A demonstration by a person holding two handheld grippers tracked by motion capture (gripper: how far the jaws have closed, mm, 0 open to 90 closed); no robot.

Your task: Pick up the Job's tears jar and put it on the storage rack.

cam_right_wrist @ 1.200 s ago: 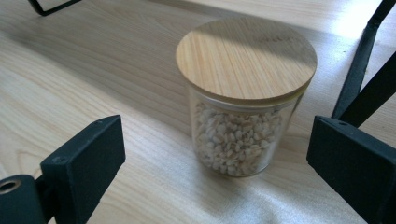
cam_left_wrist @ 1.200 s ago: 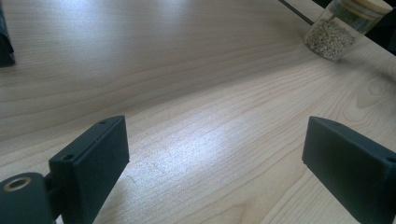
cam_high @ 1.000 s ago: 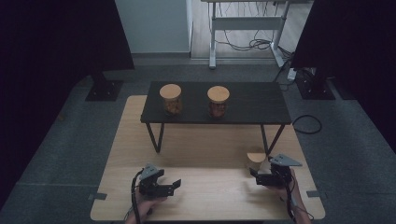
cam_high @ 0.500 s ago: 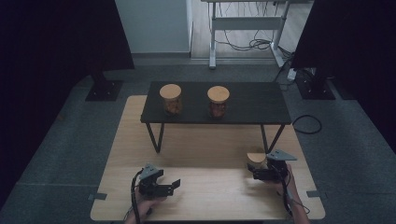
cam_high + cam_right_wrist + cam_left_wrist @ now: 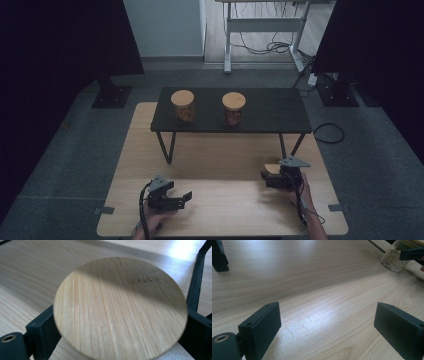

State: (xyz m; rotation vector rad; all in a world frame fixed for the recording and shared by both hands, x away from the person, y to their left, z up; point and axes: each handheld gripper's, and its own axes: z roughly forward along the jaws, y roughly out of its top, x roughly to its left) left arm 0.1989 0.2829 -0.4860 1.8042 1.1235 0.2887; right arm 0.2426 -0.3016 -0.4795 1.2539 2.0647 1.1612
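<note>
**Right hand-held gripper closing around the jar, left one idle and open**

High view: right hand-held gripper sits at the near right of the light wooden surface, right up against a jar with a wooden lid. Contact can't be judged from up here. Left hand-held gripper rests at near left, jaws spread, nothing between them. Two more lidded jars stand on the small black table further back.

Right gripper view adds the detail: the round wooden lid lies between both jaws, seen from above. Jaws have just been closing; they sit at the jar's sides, but I can't tell whether the pads press on it yet.

Left gripper view: jaws wide apart over bare wood. It also gives what the top camera doesn't, the jar's glass body with pale grainy contents, far right, with the other gripper's jaw beside it.

Versus a second ago: right gripper has shifted left and forward onto the jar, covering more of it. Left gripper and both rear jars unchanged.
</note>
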